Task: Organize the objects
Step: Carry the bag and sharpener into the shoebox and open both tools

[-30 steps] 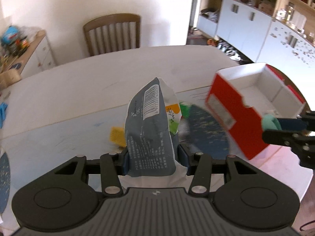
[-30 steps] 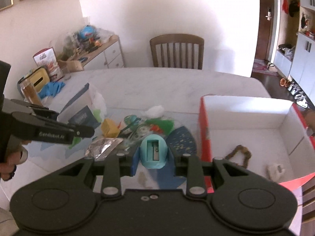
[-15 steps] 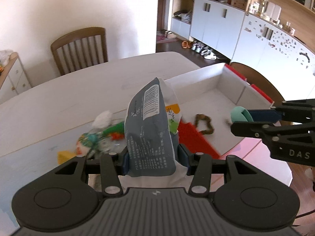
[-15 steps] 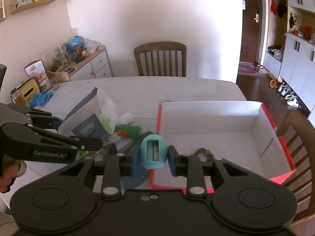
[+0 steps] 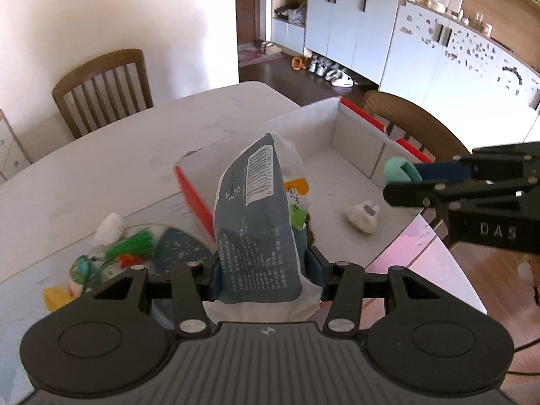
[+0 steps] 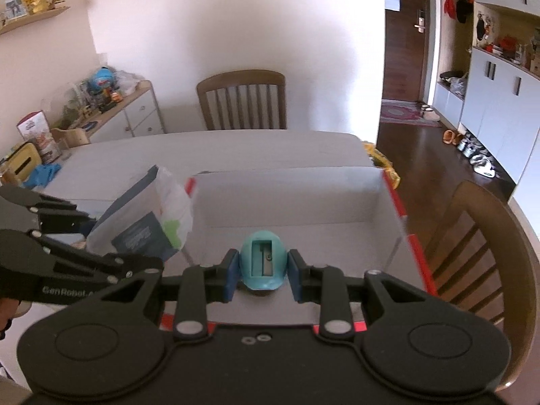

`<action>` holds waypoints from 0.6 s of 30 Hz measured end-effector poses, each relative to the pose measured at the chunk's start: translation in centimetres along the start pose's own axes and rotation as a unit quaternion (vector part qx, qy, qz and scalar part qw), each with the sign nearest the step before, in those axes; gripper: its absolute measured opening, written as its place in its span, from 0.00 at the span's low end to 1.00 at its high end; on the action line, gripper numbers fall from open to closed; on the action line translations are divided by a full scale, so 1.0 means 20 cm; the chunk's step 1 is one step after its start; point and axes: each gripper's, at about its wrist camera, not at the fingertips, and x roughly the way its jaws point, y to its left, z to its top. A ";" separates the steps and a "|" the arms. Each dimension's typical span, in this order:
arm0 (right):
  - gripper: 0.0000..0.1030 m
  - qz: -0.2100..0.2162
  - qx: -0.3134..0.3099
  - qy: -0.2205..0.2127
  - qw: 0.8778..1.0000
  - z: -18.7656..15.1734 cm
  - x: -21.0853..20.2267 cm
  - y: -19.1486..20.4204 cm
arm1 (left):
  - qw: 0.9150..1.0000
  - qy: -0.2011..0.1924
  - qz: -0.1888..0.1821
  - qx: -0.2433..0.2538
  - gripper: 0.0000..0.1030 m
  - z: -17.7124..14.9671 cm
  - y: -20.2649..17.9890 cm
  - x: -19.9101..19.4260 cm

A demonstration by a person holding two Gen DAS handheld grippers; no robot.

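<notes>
A: What's around? 
B: A dining room; a white bench [image 5: 111, 168] with a red box [image 6: 388, 202] on it, open on top.

A: The grippers? 
B: The left gripper [image 5: 261, 273] clamps a grey packet [image 5: 256, 222] upright above the box's near corner. The right gripper [image 6: 262, 271] is closed on a teal sharpener [image 6: 262, 261] over the box.

Plainly a home, probably its dining room: wooden chairs [image 6: 241, 100] around a pale table [image 5: 111, 172], shoes [image 5: 329, 74] by white cupboards [image 5: 351, 27], cluttered sideboard [image 6: 130, 109].
</notes>
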 end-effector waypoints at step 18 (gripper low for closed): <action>0.28 -0.024 -0.023 0.066 0.997 -0.01 0.34 -0.27 | 0.997 0.057 -0.002 0.051 0.48 0.20 -0.24 0.43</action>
